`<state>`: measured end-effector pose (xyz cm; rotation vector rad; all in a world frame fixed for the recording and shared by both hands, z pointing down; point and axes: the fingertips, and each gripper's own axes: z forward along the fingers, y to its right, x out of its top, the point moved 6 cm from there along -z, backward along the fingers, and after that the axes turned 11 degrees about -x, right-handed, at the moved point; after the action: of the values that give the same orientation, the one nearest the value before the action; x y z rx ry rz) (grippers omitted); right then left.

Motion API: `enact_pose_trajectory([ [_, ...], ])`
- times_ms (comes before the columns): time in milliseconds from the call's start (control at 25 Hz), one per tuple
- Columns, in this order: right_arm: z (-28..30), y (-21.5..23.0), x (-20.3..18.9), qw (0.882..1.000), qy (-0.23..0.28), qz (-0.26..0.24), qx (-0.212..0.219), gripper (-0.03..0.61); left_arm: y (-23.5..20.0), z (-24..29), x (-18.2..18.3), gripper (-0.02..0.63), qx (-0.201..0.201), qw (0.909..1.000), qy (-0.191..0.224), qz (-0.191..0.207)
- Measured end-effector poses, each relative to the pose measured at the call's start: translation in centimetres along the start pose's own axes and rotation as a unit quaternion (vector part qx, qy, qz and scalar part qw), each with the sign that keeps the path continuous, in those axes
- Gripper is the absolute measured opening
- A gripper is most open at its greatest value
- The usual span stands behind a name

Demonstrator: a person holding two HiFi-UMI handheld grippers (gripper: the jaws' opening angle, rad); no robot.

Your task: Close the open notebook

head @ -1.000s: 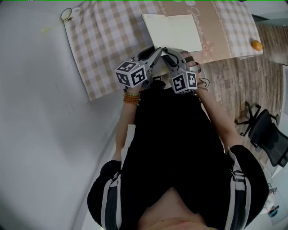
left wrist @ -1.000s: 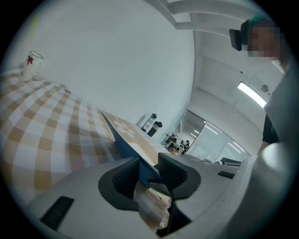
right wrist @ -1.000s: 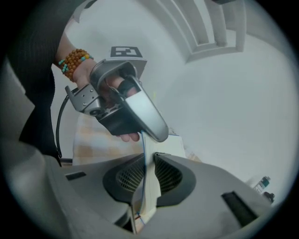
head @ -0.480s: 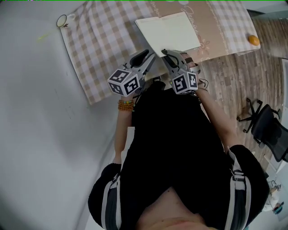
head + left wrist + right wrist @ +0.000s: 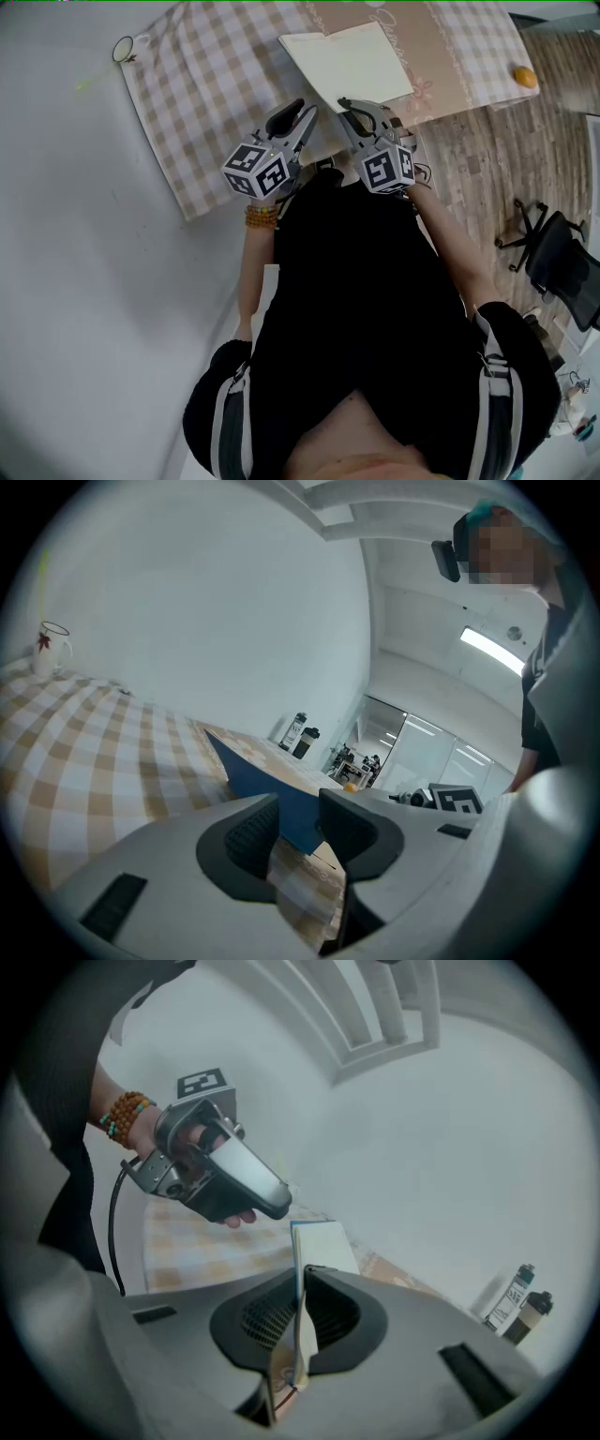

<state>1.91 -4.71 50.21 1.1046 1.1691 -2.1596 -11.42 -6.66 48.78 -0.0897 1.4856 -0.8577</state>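
Observation:
The open notebook point(image 5: 352, 61) lies cream pages up on the checked tablecloth point(image 5: 206, 84). My right gripper point(image 5: 344, 103) is at its near edge; its jaws have just been closing and are shut on that edge. In the right gripper view the thin sheet stands upright between the pads of the right gripper point(image 5: 300, 1312), and the notebook point(image 5: 319, 1246) runs on beyond. My left gripper point(image 5: 302, 110) is just left of it; its jaws have just been opening and stand open. The notebook's blue cover point(image 5: 272, 789) juts between the pads of the left gripper point(image 5: 300, 822) without being pressed.
A white mug point(image 5: 125, 49) stands at the cloth's far left corner. An orange point(image 5: 518, 77) sits at the table's right end. Two bottles point(image 5: 520, 1302) stand at the back. An office chair point(image 5: 553, 253) is on the wooden floor to the right.
The left gripper has drawn a little to the left, away from the right one, and its jaws show wider. The right gripper's tips have settled on the notebook's near edge.

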Motion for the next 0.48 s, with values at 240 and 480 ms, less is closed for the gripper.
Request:
enact_pose_trajectory([
  [240,0.5,1.6,-0.1,0.999,-0.007,0.04,-0.008,0.02,-0.8,1.5,0.6,0.149,-0.009,0.9999,-0.014,-0.002],
  [480,-1.0,3.1,-1.6,0.994,-0.017,0.107,-0.009,0.015,0.1,2.8,0.2,0.149,-0.024,0.9995,-0.022,0.004],
])
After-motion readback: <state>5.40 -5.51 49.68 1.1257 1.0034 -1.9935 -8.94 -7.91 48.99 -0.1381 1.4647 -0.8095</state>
